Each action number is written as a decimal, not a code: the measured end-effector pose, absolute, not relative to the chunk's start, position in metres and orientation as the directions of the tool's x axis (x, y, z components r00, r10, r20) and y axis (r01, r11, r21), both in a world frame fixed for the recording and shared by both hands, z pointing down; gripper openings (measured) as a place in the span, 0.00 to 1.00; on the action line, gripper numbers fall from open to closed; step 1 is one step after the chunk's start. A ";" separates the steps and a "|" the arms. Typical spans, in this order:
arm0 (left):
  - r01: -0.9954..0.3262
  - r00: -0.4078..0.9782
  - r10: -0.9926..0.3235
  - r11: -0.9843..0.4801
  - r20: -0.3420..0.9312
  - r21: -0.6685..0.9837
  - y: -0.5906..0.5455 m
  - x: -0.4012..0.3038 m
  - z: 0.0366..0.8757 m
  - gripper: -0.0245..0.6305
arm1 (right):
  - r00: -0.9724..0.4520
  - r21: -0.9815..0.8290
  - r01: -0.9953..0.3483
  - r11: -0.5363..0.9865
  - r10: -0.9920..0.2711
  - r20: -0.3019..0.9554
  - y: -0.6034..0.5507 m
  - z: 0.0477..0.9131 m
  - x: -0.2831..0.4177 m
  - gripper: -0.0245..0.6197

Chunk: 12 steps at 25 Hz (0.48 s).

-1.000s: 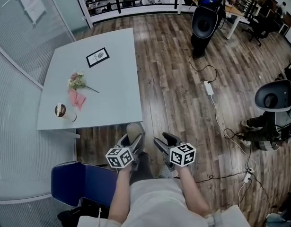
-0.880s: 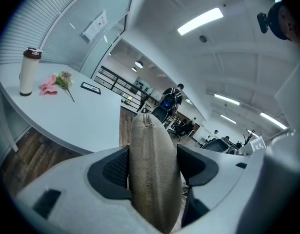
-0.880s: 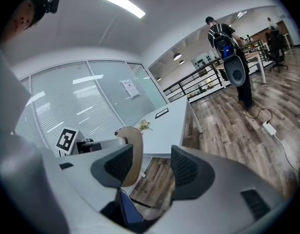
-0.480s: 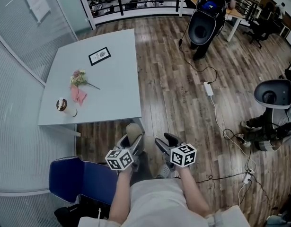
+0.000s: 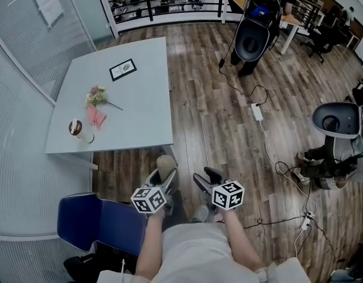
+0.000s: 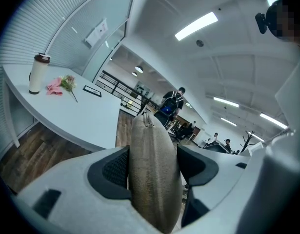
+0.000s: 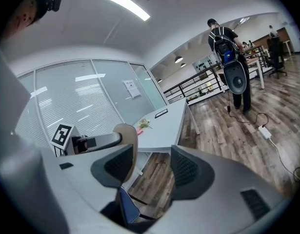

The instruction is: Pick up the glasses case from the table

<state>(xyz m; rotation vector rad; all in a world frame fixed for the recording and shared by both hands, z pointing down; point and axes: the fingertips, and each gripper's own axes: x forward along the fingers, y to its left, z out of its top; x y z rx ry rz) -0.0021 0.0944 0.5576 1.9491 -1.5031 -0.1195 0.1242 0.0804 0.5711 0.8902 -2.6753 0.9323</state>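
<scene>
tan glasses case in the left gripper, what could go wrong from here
The tan fabric glasses case sticks out well past the left gripper, pinched low, so it might pivot or slip. It hangs over the wooden floor, off the grey table, so a slip means a drop.

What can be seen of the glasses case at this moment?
The glasses case is a tan, elongated, rounded pouch with a felt-like fabric surface and a seam over its tip. It is clamped between the dark ribbed pads of the left gripper, with its tip sticking out past the jaws. In the head view it is off the table, held over the wood floor just beyond the table's near edge. Only the gripper touches it.
</scene>
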 end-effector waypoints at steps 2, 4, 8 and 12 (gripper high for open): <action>-0.828 0.330 -0.890 -0.112 0.315 0.550 0.098 -0.003 0.558 0.49 | -0.808 -0.508 -0.588 0.629 -0.480 0.341 0.083 0.570 0.124 0.41; -0.828 0.329 -0.891 -0.112 0.313 0.550 0.099 -0.004 0.558 0.49 | -0.810 -0.506 -0.586 0.633 -0.479 0.339 0.085 0.570 0.123 0.40; -0.828 0.328 -0.894 -0.116 0.306 0.549 0.103 -0.001 0.557 0.49 | -0.810 -0.503 -0.586 0.635 -0.479 0.339 0.089 0.572 0.125 0.40; -0.841 0.329 -0.887 -0.119 0.324 0.528 0.107 0.006 0.560 0.49 | -0.812 -0.504 -0.583 0.637 -0.478 0.336 0.093 0.570 0.131 0.38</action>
